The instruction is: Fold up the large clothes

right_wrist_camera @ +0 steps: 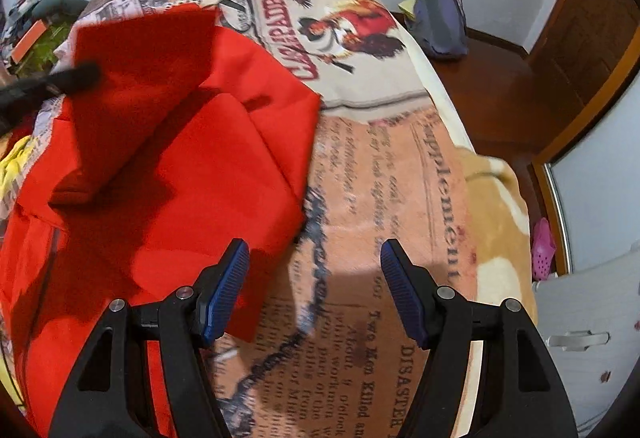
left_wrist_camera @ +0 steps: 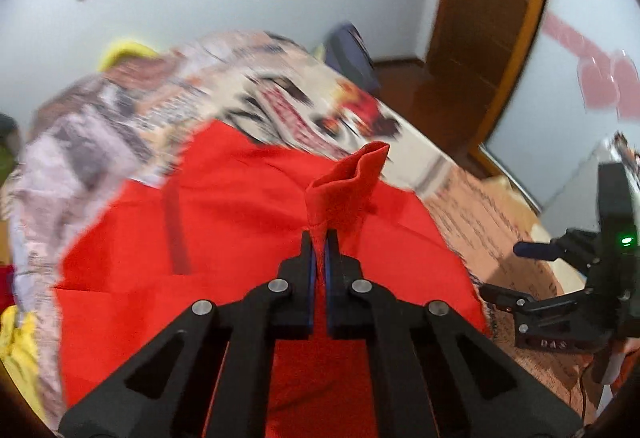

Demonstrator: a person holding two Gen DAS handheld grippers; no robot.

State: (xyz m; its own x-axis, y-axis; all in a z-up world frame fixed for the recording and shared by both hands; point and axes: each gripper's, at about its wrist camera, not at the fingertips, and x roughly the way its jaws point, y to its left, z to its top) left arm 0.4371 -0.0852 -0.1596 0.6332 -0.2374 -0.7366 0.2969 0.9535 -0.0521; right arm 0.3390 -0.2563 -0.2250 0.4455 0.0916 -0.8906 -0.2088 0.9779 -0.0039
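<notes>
Garment: bright red, smooth woven cloth garment (left_wrist_camera: 224, 222) lies spread on the bed, with creases and one flap lifted off its far left part.
Left grip: my left gripper (left_wrist_camera: 320, 242) has its jaws pinched tight on a bunched corner of the red cloth, which stands up past the tips in a crumpled funnel.
Right grip: my right gripper (right_wrist_camera: 314, 258) hangs with jaws wide apart and nothing between them, its ribbed blue pads (right_wrist_camera: 226, 290) over the garment's near right edge and the bedspread.
Surface: a soft bedspread printed like old newspaper (right_wrist_camera: 384, 198), peach and cream, with a red rooster picture at the far end.
Around: yellow cloth (left_wrist_camera: 18, 350) bunched at the left edge of the bed; a dark blue bag (right_wrist_camera: 440, 22) on the brown floor by the wall; a wooden door (left_wrist_camera: 488, 18) to the right.
In the way: in the left view the right gripper sits at the right edge, well apart from the pinched corner.
Room: bare bedspread lies open to the right of the garment and beyond its far edge.
</notes>
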